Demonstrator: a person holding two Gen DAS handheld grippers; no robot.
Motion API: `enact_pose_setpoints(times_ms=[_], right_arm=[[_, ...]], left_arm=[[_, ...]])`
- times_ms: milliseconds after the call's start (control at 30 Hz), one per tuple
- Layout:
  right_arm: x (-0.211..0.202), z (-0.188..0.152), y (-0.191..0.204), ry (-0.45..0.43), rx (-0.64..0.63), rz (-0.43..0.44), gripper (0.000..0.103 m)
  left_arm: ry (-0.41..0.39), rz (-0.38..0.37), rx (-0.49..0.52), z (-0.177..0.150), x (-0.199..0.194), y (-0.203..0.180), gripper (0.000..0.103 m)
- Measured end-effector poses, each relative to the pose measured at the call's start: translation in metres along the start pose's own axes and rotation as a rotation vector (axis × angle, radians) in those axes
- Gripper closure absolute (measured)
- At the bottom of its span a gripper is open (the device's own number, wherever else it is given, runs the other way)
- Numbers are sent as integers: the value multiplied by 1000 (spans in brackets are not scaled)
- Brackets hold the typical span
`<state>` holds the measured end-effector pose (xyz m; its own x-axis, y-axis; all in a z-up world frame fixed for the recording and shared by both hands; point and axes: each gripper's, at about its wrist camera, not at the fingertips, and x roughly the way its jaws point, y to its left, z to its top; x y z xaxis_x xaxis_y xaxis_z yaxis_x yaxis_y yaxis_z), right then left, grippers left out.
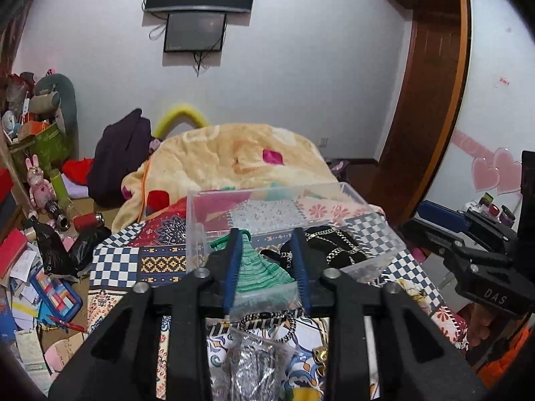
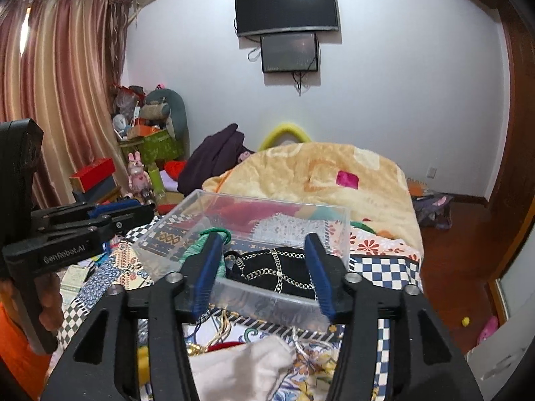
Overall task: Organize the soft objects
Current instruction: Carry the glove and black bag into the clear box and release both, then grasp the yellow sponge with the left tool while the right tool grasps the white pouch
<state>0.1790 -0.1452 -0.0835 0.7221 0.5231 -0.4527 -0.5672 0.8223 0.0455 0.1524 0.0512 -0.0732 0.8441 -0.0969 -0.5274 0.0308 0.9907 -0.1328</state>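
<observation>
Your clear box (image 1: 197, 214) (image 2: 337, 230) sits on the patchwork quilt (image 1: 117, 264) (image 2: 384, 267), in front of the cream blanket (image 1: 227, 157) (image 2: 317, 173). Two soft things lie in it: a green knit (image 1: 264, 267) (image 2: 192, 249) at its left end and a black cloth (image 1: 334, 247) (image 2: 277, 267) crossed by a pale chain at its right. The far half of the box shows only the quilt through its bottom.

Your left gripper (image 1: 265, 237) hangs just above the near wall with its jaws apart, the green knit showing between them; whether they touch it, you cannot tell. Your right gripper (image 2: 264, 244) is also spread wide, holding nothing, its fingers framing the black cloth. Outside the box, nearer you, lie a white cloth (image 2: 240, 367), a silvery bag (image 1: 250, 364) and a chain bracelet (image 1: 267, 317).
</observation>
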Motion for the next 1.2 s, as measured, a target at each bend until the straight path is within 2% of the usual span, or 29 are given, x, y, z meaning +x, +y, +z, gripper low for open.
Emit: enact_pose_setpoints(times_ms=[167,267,500,733,1000,1100,1167,1200], right_arm=[[-11,-11,2,-12,14,14,34],[-11,-22,3,2,15,15,28],[-1,-51,2,79,44,22,21],[10,-84,0,170,82,39,21],[25,-114,4,260,109,54,22],[26,-116,5,269,105,61,34],[26,-117,6,276,105,73,49],[27,-117,7,280,104,76,51]], left_arm=[[-15,-6,6,-11,-20,-3,56],[-5,-4,17,-22,-25,-6,51],[72,-9,37,-57,-22,-14,49],[181,-36,27,-98,-12,-23,49],[255,-60,-22,-132,-10,-20,49],[269,-66,-34,-141,-13,-18,49],[278,-71,-42,-146,-12,-17,50],[279,-70,-39,-147,-12,-17,52]])
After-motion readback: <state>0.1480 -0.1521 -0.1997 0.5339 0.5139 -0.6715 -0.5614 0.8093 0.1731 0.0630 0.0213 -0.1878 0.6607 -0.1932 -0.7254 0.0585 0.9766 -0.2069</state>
